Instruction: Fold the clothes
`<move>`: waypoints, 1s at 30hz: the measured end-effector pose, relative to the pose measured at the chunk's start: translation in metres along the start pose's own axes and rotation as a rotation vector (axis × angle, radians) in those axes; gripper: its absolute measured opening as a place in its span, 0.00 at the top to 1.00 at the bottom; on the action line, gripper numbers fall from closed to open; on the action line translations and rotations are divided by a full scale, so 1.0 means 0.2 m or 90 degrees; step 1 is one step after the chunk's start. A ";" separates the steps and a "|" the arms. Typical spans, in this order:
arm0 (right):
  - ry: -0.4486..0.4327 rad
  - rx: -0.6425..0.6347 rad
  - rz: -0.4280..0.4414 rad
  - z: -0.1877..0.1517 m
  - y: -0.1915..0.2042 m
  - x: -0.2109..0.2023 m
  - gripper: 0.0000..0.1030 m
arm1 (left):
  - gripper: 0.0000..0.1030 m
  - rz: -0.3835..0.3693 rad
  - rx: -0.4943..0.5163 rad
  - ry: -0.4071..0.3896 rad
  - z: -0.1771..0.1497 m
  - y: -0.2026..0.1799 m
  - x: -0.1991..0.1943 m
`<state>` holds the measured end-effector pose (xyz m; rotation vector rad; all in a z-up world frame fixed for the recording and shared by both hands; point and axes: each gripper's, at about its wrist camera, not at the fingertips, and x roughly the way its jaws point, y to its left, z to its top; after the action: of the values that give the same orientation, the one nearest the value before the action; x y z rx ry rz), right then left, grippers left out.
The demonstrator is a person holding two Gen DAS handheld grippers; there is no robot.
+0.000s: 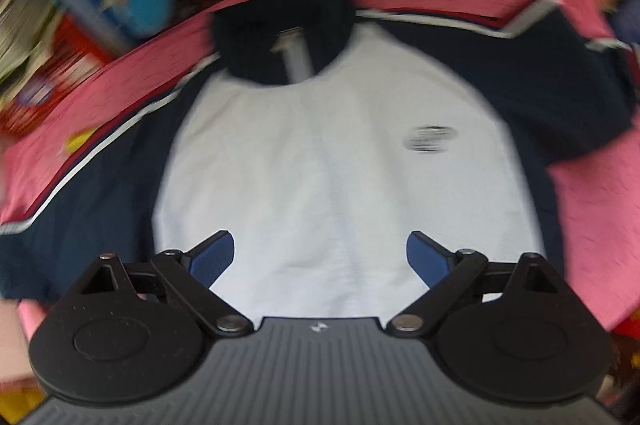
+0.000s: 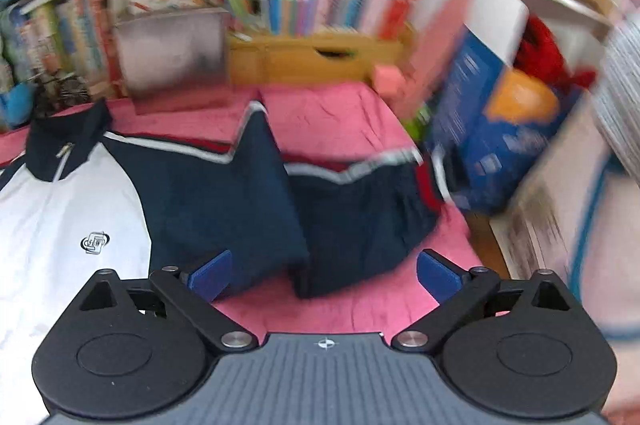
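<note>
Left wrist view: my left gripper (image 1: pixel 320 257) hangs wide open, holding nothing, over the jacket (image 1: pixel 320 165) spread flat on the pink cloth (image 1: pixel 592 209). My right gripper (image 2: pixel 324 275), equally wide and empty, faces the sleeve (image 2: pixel 352 217) toward the cloth's right edge. I judge folding hasn't begun; next, pinch that sleeve and fold it inward.

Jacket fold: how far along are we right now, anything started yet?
Done: the jacket lies front up on the pink cover, collar at the far side. One sleeve lies buckled and creased rather than flat. In hand: nothing. The left tool hangs open over the white front, and the right tool is open near that sleeve. Left: every fold, sleeves and body.
</note>
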<state>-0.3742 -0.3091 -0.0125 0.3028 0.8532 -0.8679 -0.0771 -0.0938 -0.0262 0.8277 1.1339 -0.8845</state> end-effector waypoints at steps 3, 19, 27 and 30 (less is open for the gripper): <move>-0.010 0.054 -0.086 0.03 -0.12 0.19 0.17 | 0.08 0.054 -0.068 0.039 -0.05 0.19 0.11; -0.185 -0.139 -0.385 0.13 -0.27 0.43 0.85 | 0.08 0.102 -0.101 0.112 -0.16 0.29 0.31; -0.097 -0.333 -0.491 0.03 -0.35 0.63 0.19 | 0.08 0.074 -0.044 0.103 -0.05 0.09 0.40; -0.190 -0.240 -0.520 -0.03 -0.25 0.43 0.04 | 0.08 0.073 -0.048 0.096 -0.04 0.07 0.41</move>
<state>-0.3853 -0.3839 -0.0767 -0.5379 0.8379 -1.4299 -0.0530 -0.0948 -0.1050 0.8999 1.2305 -0.6889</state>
